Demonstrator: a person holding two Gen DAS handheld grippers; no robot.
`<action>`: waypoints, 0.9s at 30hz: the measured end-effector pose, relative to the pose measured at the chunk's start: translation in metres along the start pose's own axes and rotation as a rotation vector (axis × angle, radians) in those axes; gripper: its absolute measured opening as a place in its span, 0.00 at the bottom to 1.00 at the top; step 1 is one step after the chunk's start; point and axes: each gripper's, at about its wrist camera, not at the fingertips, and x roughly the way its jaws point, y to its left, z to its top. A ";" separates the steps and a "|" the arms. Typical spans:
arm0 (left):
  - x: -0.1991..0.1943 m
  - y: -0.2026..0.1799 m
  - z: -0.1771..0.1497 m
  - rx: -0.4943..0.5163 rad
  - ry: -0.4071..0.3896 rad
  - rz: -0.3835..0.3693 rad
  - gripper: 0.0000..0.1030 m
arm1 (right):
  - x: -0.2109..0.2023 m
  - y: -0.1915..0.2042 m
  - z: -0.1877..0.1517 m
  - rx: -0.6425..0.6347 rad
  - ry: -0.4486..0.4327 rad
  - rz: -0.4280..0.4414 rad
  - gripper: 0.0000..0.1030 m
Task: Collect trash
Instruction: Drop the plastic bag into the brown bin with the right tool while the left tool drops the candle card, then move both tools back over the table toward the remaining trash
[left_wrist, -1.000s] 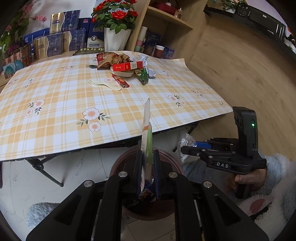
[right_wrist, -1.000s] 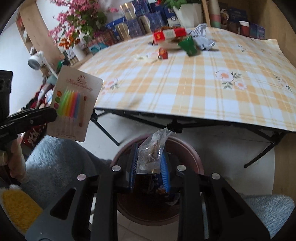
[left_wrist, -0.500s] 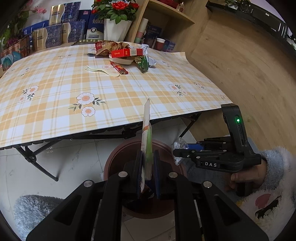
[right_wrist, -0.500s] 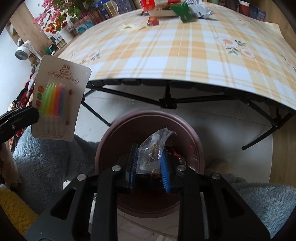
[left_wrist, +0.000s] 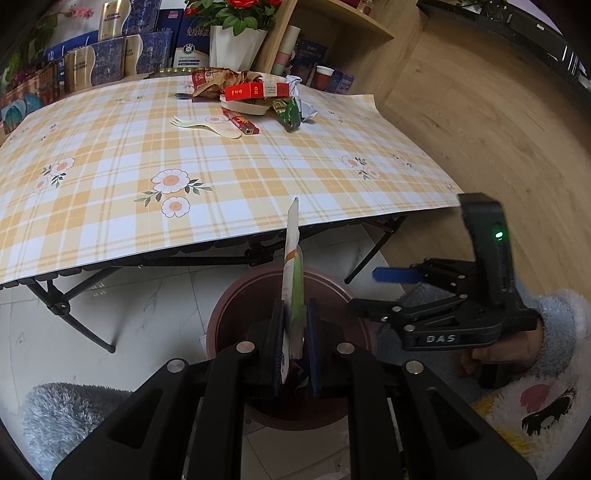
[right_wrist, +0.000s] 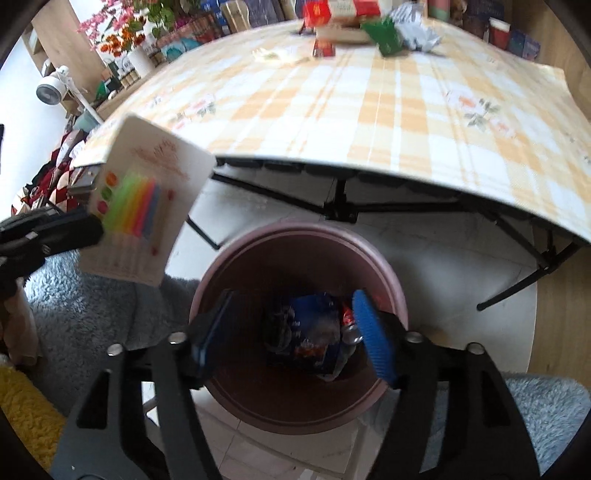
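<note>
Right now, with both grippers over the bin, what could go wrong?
1. The candle card in the left gripper stands tall above the trash bin and partly outside its rim; released here, it may tip onto the floor.
2. The right gripper is opening with nothing between its fingers; the two grippers sit close and could knock together.

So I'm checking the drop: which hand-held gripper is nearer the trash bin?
Right. The right hand-held gripper hangs over the trash bin, jaws opening, empty. The left hand-held gripper, beside it, holds the candle card.
</note>
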 end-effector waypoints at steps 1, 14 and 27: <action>0.001 0.000 0.000 0.000 0.005 0.002 0.12 | -0.007 0.000 0.000 0.001 -0.031 -0.005 0.79; 0.025 0.004 -0.004 0.000 0.120 0.028 0.12 | -0.034 -0.014 0.001 0.061 -0.167 -0.030 0.94; 0.034 0.001 -0.006 0.011 0.159 0.029 0.09 | -0.035 -0.016 0.000 0.078 -0.171 -0.021 0.94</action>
